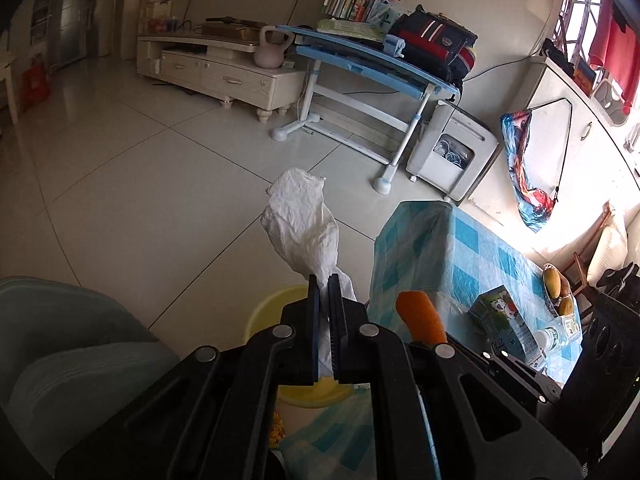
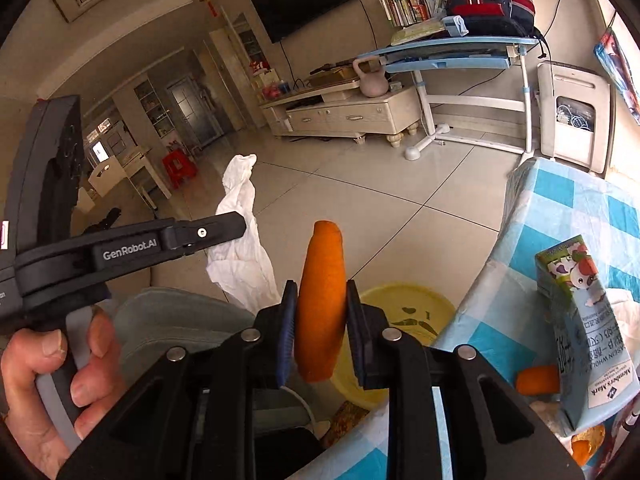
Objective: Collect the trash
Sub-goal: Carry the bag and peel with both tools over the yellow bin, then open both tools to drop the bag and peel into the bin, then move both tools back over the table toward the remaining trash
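My left gripper [image 1: 329, 280] is shut on a crumpled white tissue [image 1: 302, 220], which it holds in the air above the floor; the tissue also shows in the right wrist view [image 2: 240, 248]. My right gripper [image 2: 322, 292] is shut on a piece of orange peel [image 2: 322, 300], seen in the left wrist view too [image 1: 420, 316]. Both are held above a yellow basin [image 2: 404, 300] on the floor, beside the table; its rim shows in the left wrist view [image 1: 264, 308]. More orange peel [image 2: 538, 380] lies on the table.
The table has a blue checked cloth [image 2: 560, 208]. On it stand a milk carton [image 2: 584, 328], a water bottle [image 1: 556, 334] and fruit [image 1: 556, 284]. A grey chair [image 1: 60, 340] is at the left. A blue desk [image 1: 360, 56] and a TV cabinet [image 1: 216, 72] stand beyond the tiled floor.
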A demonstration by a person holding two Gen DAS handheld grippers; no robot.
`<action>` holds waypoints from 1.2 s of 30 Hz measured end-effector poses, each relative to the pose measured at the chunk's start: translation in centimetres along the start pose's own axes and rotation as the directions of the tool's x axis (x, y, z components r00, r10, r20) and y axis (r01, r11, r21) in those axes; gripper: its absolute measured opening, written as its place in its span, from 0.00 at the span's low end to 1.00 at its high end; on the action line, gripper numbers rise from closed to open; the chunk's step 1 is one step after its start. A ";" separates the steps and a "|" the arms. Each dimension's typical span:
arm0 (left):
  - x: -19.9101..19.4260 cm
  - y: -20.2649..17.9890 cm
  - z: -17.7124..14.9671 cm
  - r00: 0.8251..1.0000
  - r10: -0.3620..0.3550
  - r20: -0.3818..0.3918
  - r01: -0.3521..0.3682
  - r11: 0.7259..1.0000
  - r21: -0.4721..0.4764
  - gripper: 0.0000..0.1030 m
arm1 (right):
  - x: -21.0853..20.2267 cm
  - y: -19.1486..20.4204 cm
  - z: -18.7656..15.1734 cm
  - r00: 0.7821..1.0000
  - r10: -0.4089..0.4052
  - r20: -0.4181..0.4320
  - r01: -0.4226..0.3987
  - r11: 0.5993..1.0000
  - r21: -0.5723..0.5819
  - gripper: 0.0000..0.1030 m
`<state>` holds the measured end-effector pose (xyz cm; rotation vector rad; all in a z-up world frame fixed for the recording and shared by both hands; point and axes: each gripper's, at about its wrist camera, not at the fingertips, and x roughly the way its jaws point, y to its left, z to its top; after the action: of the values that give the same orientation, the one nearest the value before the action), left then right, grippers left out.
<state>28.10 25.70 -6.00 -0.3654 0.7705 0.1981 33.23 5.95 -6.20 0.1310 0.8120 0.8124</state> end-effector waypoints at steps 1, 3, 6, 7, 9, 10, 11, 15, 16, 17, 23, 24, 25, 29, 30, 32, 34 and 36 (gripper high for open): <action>0.1 0.3 0.1 1.000 0.003 0.000 -0.003 1.000 -0.010 0.05 | 0.8 -0.2 0.3 1.000 -0.010 -0.011 0.010 1.000 -0.001 0.31; 0.4 0.6 0.2 1.000 0.007 -0.005 -0.007 1.000 -0.021 0.05 | 1.8 -0.6 0.6 0.999 -0.033 -0.020 0.034 0.999 0.007 0.43; 1.0 0.7 0.2 1.000 0.014 -0.027 -0.014 1.000 -0.019 0.05 | 1.4 -1.1 0.6 0.999 -0.051 -0.016 0.052 0.998 0.045 0.43; 1.3 0.6 0.2 0.999 0.016 -0.037 -0.017 1.000 -0.014 0.05 | 0.6 -1.1 0.5 0.999 -0.044 0.000 0.044 0.998 0.051 0.43; 2.0 0.3 0.1 0.998 0.028 -0.064 -0.028 1.000 0.004 0.05 | -1.3 -0.4 -0.3 0.999 -0.037 0.025 0.036 0.999 0.033 0.48; 2.4 0.0 0.1 0.996 0.033 -0.082 -0.031 0.999 0.015 0.05 | -2.5 0.0 -0.9 0.999 -0.035 0.035 0.034 0.999 0.018 0.52; 3.0 -0.2 -0.2 0.994 0.029 -0.107 -0.027 0.999 0.025 0.05 | -3.5 0.2 -1.4 0.998 -0.034 0.045 0.034 0.999 0.004 0.53; 5.3 -1.3 -1.6 0.970 0.075 -0.230 -0.053 0.993 0.101 0.22 | -8.5 0.5 -5.0 0.997 -0.051 0.057 0.053 0.997 -0.048 0.62; 5.5 -1.7 -2.0 0.967 0.113 -0.230 -0.084 0.987 0.133 0.35 | -9.7 0.2 -6.0 0.997 -0.064 0.051 0.067 0.996 -0.055 0.63; 5.3 -2.0 -2.1 0.966 0.146 -0.211 -0.113 0.980 0.163 0.45 | -10.8 -0.1 -7.0 0.996 -0.079 0.046 0.082 0.995 -0.057 0.63; 3.7 -2.6 -2.3 0.969 0.206 -0.134 -0.181 0.968 0.175 0.56 | -16.8 -2.7 -11.8 0.983 -0.184 0.009 0.184 0.983 -0.009 0.65; 3.1 -2.6 -2.2 0.970 0.215 -0.116 -0.194 0.966 0.172 0.56 | -17.6 -3.1 -12.5 0.979 -0.202 0.010 0.201 0.979 0.008 0.66; 2.5 -2.6 -2.2 0.970 0.224 -0.094 -0.206 0.964 0.168 0.57 | -18.3 -3.4 -13.1 0.976 -0.216 0.010 0.216 0.976 0.034 0.67; -0.6 -2.8 -2.2 0.978 0.207 -0.008 -0.205 0.974 0.094 0.67 | -18.7 -4.6 -14.5 0.976 -0.220 0.000 0.218 0.966 0.136 0.67; -1.5 -3.0 -2.4 0.983 0.185 0.008 -0.185 0.980 0.073 0.68 | -18.4 -4.6 -14.5 0.978 -0.210 -0.005 0.209 0.967 0.146 0.67; -2.7 -3.6 -2.8 0.991 0.133 0.034 -0.135 0.988 0.071 0.69 | -18.3 -4.2 -14.6 0.979 -0.203 0.000 0.201 0.970 0.136 0.67; -3.2 -5.2 -3.5 0.997 0.074 0.037 -0.078 0.988 0.130 0.69 | -18.1 -3.6 -14.4 0.977 -0.213 0.006 0.211 0.971 0.109 0.68; -3.1 -7.3 -4.6 1.000 0.018 0.011 -0.020 0.973 0.230 0.69 | -18.1 -3.1 -14.5 0.971 -0.237 0.014 0.235 0.969 0.077 0.67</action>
<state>25.22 17.09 -4.98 -0.1369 0.7799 0.1266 17.59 -11.52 -6.78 0.1073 0.8187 0.5555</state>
